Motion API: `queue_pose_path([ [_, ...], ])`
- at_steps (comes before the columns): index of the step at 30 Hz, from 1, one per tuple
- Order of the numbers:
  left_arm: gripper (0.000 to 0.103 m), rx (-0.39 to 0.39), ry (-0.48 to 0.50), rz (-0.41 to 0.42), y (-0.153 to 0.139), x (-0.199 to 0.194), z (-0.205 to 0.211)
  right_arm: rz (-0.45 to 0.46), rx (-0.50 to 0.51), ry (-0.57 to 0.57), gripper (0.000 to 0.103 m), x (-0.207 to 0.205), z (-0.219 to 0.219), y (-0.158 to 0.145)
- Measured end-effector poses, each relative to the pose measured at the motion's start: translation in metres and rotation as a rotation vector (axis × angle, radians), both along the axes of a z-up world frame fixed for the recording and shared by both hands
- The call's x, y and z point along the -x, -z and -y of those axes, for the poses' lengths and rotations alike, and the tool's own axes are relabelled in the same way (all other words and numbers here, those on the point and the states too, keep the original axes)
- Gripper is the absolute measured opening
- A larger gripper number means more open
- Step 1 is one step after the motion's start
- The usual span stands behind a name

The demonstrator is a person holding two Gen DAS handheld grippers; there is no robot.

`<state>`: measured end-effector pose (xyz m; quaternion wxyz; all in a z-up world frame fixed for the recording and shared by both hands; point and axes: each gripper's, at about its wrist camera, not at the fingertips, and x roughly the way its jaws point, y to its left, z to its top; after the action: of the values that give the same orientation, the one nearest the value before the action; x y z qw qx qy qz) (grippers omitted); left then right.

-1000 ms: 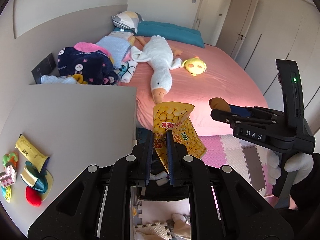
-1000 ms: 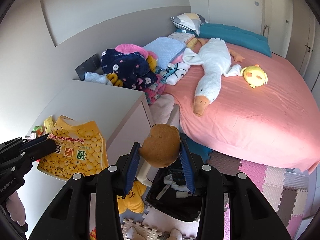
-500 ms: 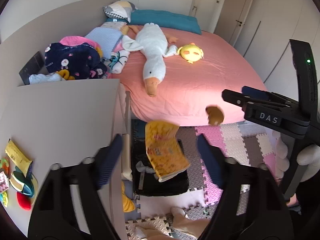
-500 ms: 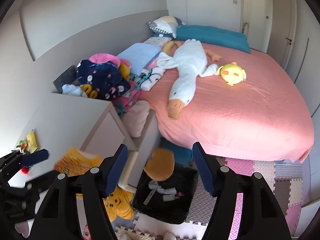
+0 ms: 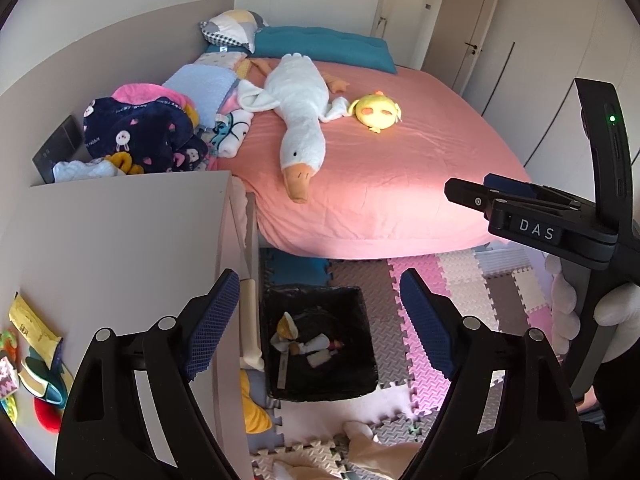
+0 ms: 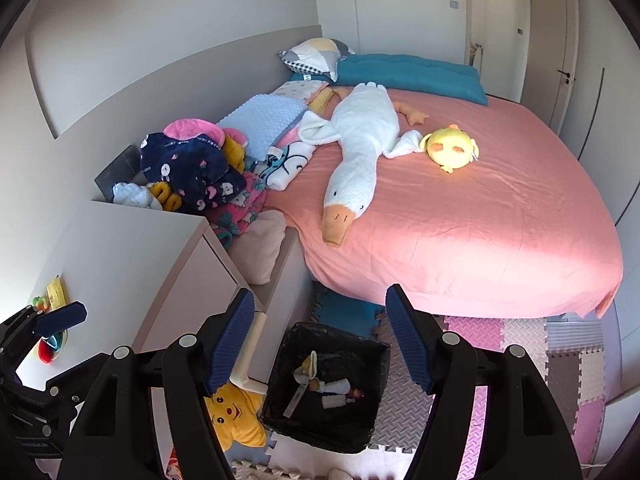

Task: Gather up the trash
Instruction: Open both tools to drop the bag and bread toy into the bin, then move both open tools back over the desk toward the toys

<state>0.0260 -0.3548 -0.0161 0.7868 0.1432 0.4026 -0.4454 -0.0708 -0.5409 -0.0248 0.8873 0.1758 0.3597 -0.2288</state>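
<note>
A black trash bin (image 5: pixel 362 356) (image 6: pixel 376 364) stands on the floor between the white dresser and the bed, with several bits of trash inside. My left gripper (image 5: pixel 320 326) is open and empty above the bin. My right gripper (image 6: pixel 320 340) is open and empty above it too; it also shows at the right of the left wrist view (image 5: pixel 472 196). A yellow wrapper (image 5: pixel 32 324) lies on the dresser's left edge among small toys.
A white dresser (image 5: pixel 120 248) is at left. A pink bed (image 5: pixel 380 184) holds a white goose plush (image 5: pixel 300 108), a yellow plush (image 5: pixel 378 110) and piled clothes (image 5: pixel 140 132). Foam mats (image 5: pixel 452 280) cover the floor. A yellow star plush (image 6: pixel 234 416) lies beside the bin.
Both grippers opened. The yellow snack bag dropped from the left gripper and the brown round item from the right; both fell toward the bin and are gone from the air.
</note>
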Motion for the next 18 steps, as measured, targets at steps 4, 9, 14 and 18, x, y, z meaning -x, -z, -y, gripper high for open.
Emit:
queue_pose_path([
  [4,0.080,-0.003,-0.025,0.001,0.000,-0.003,-0.009,0.002,-0.004,-0.012,0.069,-0.003,-0.006,-0.001],
  [9,0.080,-0.002,-0.052,0.003,-0.001,-0.006,-0.023,0.013,-0.014,-0.044,0.069,-0.010,-0.018,-0.003],
  [14,0.080,-0.009,-0.088,0.008,-0.001,-0.009,-0.042,0.014,-0.011,-0.084,0.069,-0.020,-0.037,-0.004],
  [18,0.080,-0.018,-0.123,0.012,-0.001,-0.012,-0.060,0.010,-0.014,-0.117,0.069,-0.030,-0.053,-0.004],
])
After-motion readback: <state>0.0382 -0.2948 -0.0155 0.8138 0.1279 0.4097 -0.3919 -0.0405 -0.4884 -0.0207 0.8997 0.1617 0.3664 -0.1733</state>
